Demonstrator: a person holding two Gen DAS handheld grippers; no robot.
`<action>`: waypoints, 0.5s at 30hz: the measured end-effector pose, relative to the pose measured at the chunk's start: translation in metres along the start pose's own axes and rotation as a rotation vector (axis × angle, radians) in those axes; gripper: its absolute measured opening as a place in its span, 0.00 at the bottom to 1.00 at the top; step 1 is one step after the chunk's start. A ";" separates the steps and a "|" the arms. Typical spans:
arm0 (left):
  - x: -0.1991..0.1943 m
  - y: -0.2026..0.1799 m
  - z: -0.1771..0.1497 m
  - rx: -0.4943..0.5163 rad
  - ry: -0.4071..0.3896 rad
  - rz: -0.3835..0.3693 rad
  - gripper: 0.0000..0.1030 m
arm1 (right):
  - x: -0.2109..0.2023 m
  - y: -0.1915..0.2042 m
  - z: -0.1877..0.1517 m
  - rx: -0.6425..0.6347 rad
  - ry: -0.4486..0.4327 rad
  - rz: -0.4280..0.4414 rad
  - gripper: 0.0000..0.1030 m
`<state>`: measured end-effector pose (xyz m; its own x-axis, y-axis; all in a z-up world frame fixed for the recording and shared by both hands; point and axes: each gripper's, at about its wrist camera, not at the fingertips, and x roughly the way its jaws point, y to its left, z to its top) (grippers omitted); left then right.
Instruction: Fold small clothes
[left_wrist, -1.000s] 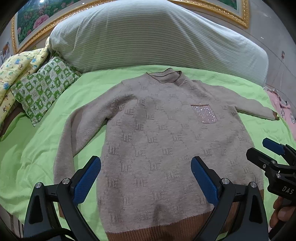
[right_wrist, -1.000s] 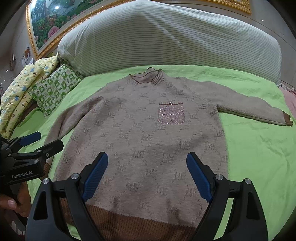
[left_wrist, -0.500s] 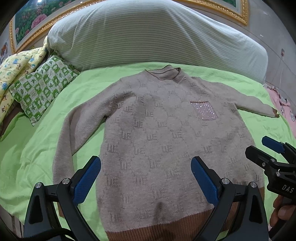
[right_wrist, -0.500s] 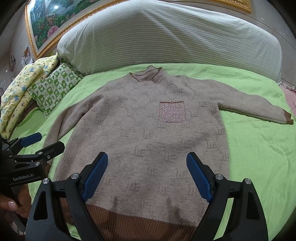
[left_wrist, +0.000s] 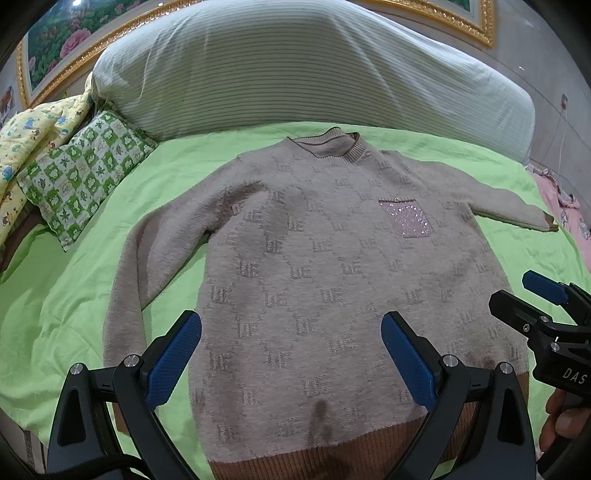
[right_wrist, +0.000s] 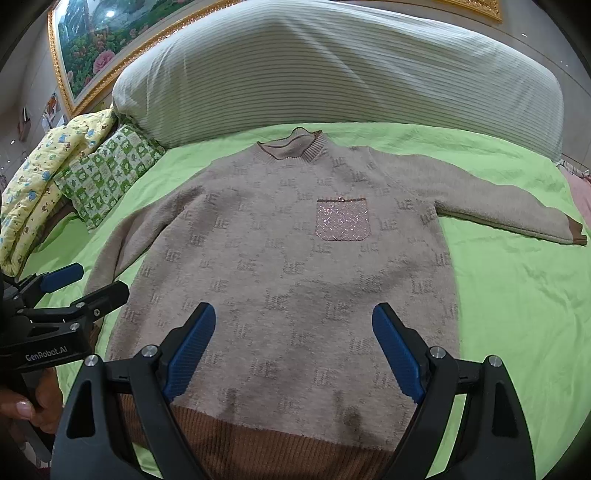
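Note:
A small beige knit sweater (left_wrist: 332, 280) with a sparkly pink chest pocket (left_wrist: 406, 218) and brown ribbed hem lies flat, front up, on the green bedsheet (left_wrist: 74, 295), sleeves spread. It also shows in the right wrist view (right_wrist: 295, 277). My left gripper (left_wrist: 291, 343) is open and empty above the sweater's lower left part. My right gripper (right_wrist: 293, 339) is open and empty above the lower middle. Each gripper shows in the other's view: the right (left_wrist: 532, 299) near the hem's right corner, the left (right_wrist: 85, 284) by the left sleeve (right_wrist: 110, 258).
A large striped pillow (left_wrist: 295, 66) lies behind the sweater's collar. A green checked cushion (left_wrist: 85, 170) and a yellow printed quilt (left_wrist: 33, 133) sit at the back left. Pink fabric (left_wrist: 569, 206) lies off the right edge. A gold picture frame (right_wrist: 88, 51) hangs behind.
Both grippers have drifted slightly, so the sweater sits a little lower in the right wrist view. Both stay open; the sweater has not moved.

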<state>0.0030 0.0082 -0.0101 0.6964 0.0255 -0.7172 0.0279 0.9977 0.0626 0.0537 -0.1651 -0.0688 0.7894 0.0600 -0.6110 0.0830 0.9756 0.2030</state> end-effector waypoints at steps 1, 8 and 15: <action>0.000 0.000 0.000 0.003 -0.003 0.003 0.96 | 0.000 0.000 0.000 0.001 0.000 0.000 0.84; 0.000 -0.003 0.002 0.011 -0.030 0.017 0.96 | 0.001 -0.001 0.001 0.001 0.003 -0.002 0.85; 0.005 -0.005 0.003 -0.009 -0.009 -0.011 0.96 | 0.002 -0.004 0.002 0.012 0.012 0.006 0.85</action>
<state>0.0081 0.0028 -0.0121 0.7023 0.0144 -0.7117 0.0289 0.9984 0.0488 0.0561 -0.1693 -0.0692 0.7827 0.0681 -0.6186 0.0860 0.9726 0.2159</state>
